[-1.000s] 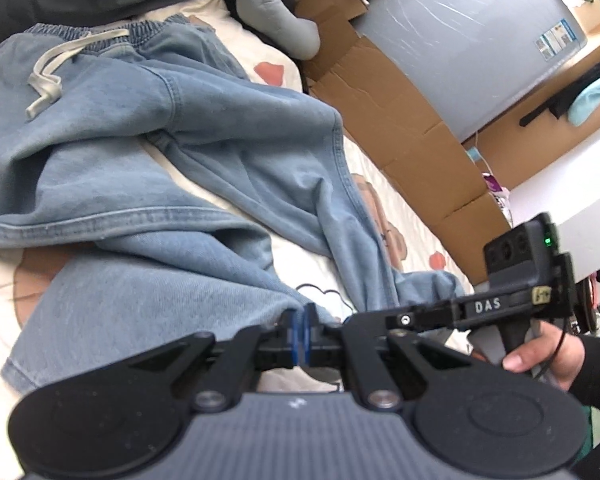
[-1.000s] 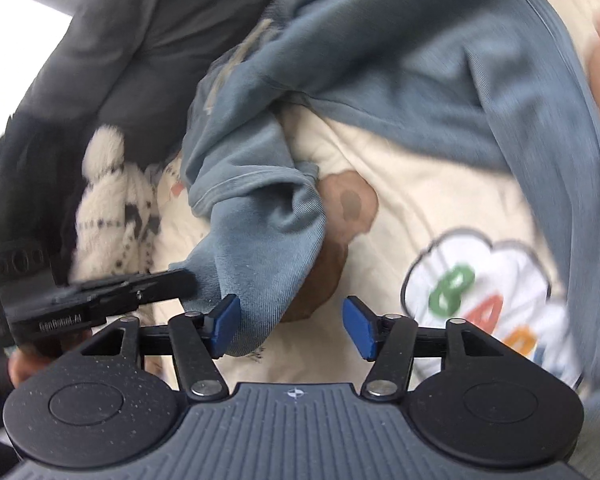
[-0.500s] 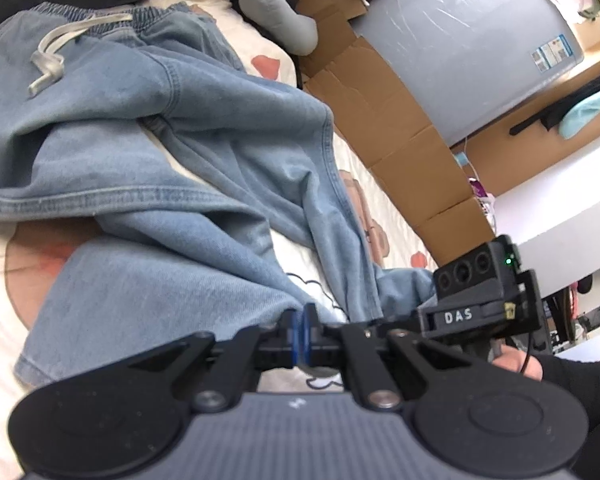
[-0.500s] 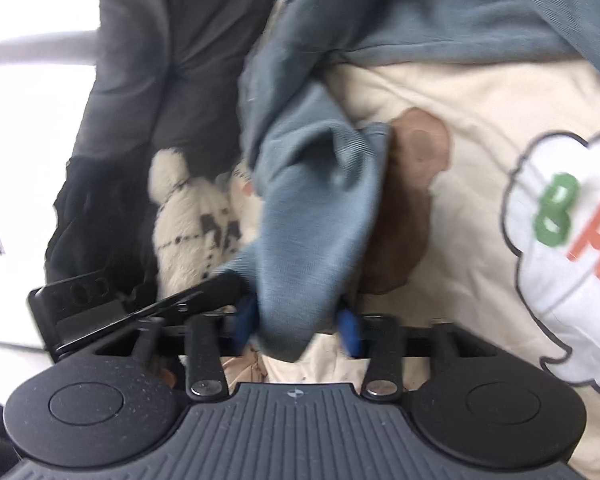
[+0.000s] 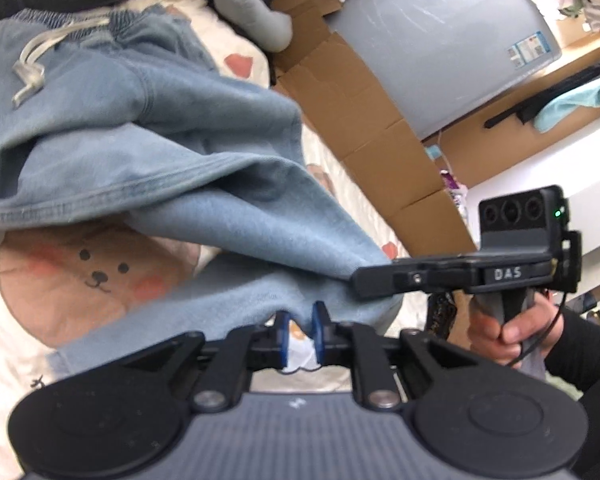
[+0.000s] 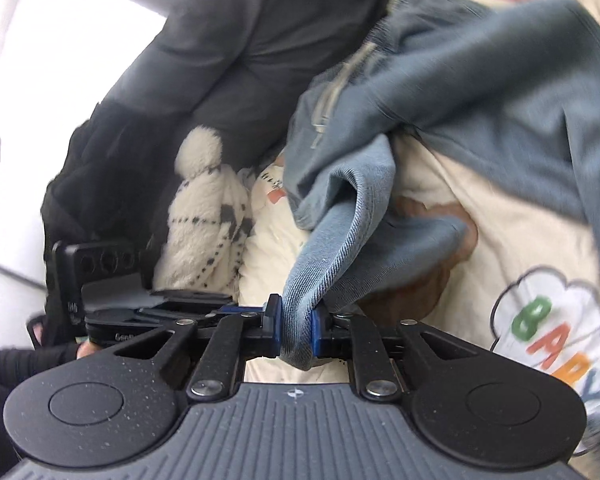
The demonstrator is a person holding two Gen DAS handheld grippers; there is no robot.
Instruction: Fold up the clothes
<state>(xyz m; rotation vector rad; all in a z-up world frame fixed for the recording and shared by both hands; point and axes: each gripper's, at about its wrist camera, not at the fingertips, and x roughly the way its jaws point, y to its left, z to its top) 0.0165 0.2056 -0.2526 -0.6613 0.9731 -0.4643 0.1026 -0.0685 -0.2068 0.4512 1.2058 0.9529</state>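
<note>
The right gripper (image 6: 296,332) is closing on a bunched cuff of the blue trousers (image 5: 148,136), and the denim is squeezed thick between its blue pads, so I would call that a real hold; a second ago those jaws stood wide apart with the cuff only hanging between them. The left gripper (image 5: 300,336) has gone the other way: its jaws were pinched flat together and are now opening a crack, with a small nub of hem sitting in the gap at the tips; whether the pads still press on it I cannot tell. The trousers sprawl over the printed bedsheet (image 5: 32,320), waistband and white drawstring (image 5: 32,68) up at eleven o'clock in the left view, one leg running down toward five o'clock where the right tool bites it. That leg now hangs as a raised ridge off the sheet, and more of the brown bear print (image 5: 80,276) is uncovered than before, so the cloth is being lifted. In the right view a dark jacket (image 6: 236,52) and a cream knitted hat (image 6: 204,216) lie at ten o'clock, clear of the work. I judge the hem end is gathered in both tools, ready to be carried toward the waistband; if the left hold is slackening, that corner may drop.
</note>
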